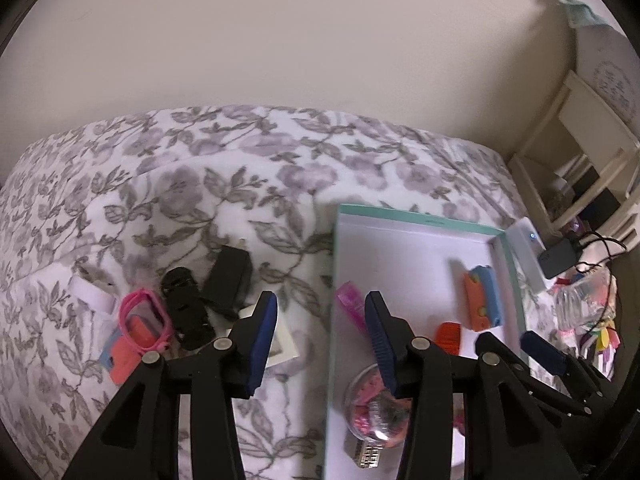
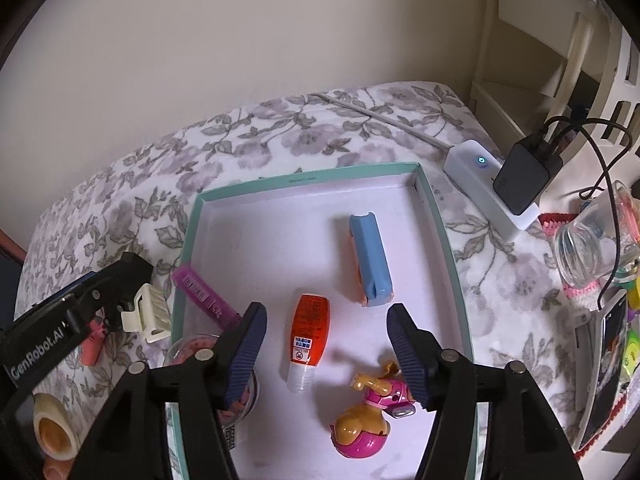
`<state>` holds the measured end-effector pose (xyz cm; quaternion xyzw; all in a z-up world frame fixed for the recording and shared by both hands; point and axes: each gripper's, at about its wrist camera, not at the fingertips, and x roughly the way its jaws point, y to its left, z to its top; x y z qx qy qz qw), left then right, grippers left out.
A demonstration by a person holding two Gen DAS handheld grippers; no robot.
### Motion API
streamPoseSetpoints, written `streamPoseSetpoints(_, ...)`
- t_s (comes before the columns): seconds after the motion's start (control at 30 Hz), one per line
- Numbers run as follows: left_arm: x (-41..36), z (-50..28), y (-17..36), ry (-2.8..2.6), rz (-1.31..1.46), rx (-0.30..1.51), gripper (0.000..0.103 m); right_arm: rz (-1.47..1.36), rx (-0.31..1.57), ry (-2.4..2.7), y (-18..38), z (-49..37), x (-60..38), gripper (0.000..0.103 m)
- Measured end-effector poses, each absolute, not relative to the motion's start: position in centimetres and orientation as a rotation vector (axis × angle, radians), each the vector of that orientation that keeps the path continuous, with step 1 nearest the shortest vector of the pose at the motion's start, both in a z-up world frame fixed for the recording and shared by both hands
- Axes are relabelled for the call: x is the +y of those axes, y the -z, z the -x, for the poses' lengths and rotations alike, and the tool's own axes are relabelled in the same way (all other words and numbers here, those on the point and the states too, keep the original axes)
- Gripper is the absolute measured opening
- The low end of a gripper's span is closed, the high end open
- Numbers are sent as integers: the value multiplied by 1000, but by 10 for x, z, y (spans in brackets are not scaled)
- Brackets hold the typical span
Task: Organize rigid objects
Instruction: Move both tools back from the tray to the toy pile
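The teal-rimmed tray, seen from the left wrist, lies on the bed; the left gripper hangs open and empty beside it, the black toy car likely next. From the right wrist, the right gripper gapes over the released orange bottle.

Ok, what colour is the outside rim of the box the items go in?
Teal green outside, white inside: the box shows best in the right wrist view.

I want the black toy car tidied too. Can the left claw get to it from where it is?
Probably yes. The left claw is open and empty, and the black toy car lies uncovered on the bedspread just beside it, though a pink band crowds one side.
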<state>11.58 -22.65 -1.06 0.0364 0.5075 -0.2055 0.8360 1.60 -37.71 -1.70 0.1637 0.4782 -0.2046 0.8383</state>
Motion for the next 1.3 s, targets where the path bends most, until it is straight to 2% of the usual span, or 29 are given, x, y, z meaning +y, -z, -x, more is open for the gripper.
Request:
streamPoseSetpoints(0.13, -212, -126, 13, 394, -43, 1097, 64, -355, 1010, 428, 20, -17, -377, 74)
streamPoseSetpoints(0.2, -203, -131, 14, 377, -17, 1102, 65, -362, 1005, 425, 20, -17, -377, 81)
streamPoseSetpoints(0.3, -191, -138, 14, 348, 9, 1102, 68, -366, 1001, 424, 21, -17, -377, 83)
streamPoseSetpoints(0.37, -184, -142, 14, 329, 23, 1101, 82, -370, 998, 424, 21, -18, -378, 86)
streamPoseSetpoints(0.4, -180, -144, 14, 315, 33, 1099, 84, -374, 995, 423, 21, -18, -378, 90)
streamPoseSetpoints(0.6, -157, -156, 17, 241, 41, 1099, 86, -392, 979, 412, 21, -19, -377, 102)
streamPoseSetpoints(0.9, -123, -170, 19, 132, 53, 1088, 88, -389, 984, 399, 26, -25, -369, 103)
streamPoseSetpoints(1.03, -116, -173, 19, 115, 79, 1086, 98, -376, 979, 407, 25, -28, -365, 103)
streamPoseSetpoints(1.3, -105, -175, 6, 99, 78, 1069, 98, -387, 961, 325, 22, -34, -351, 103)
